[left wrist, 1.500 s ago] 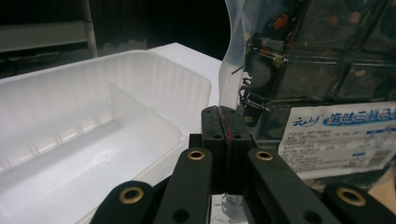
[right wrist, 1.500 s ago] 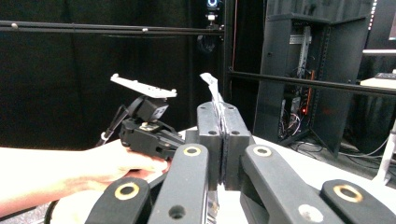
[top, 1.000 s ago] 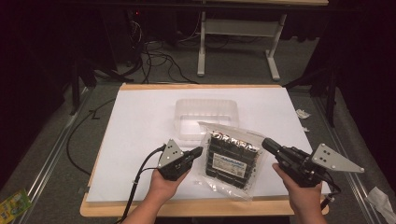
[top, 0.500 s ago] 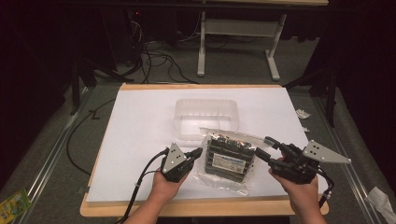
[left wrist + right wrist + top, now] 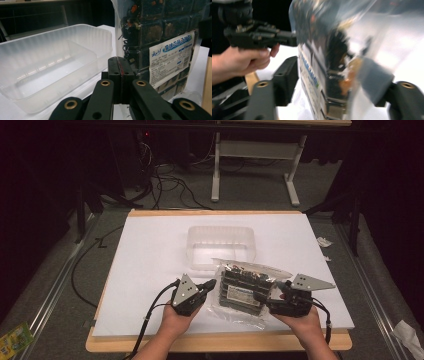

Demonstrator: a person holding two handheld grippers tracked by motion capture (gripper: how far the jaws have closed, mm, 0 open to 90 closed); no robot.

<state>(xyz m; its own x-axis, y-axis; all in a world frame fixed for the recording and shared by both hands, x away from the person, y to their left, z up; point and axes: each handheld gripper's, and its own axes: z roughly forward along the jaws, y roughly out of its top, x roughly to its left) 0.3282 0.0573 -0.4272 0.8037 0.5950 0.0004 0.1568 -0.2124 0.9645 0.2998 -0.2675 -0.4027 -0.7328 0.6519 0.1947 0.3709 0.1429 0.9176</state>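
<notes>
Clear plastic packet (image 5: 243, 287) w/ dark contents and a white printed label lies on the white worktop (image 5: 150, 250), near the front edge, just in front of an empty translucent tub (image 5: 221, 245); can't tell if packet and tub touch. Left gripper (image 5: 209, 284) sits at the packet's left edge; in the left gripper view its jaws are pressed together, red pad lines meeting, pinched on the packet's clear edge film (image 5: 117, 45), tub (image 5: 55, 60) off to one side. Right gripper (image 5: 261, 296) is at the packet's right side; in the right gripper view, blurred, its jaws stand apart w/ the packet (image 5: 329, 62) between them, and the left hand (image 5: 244, 61) holding its gripper shows beyond.
</notes>
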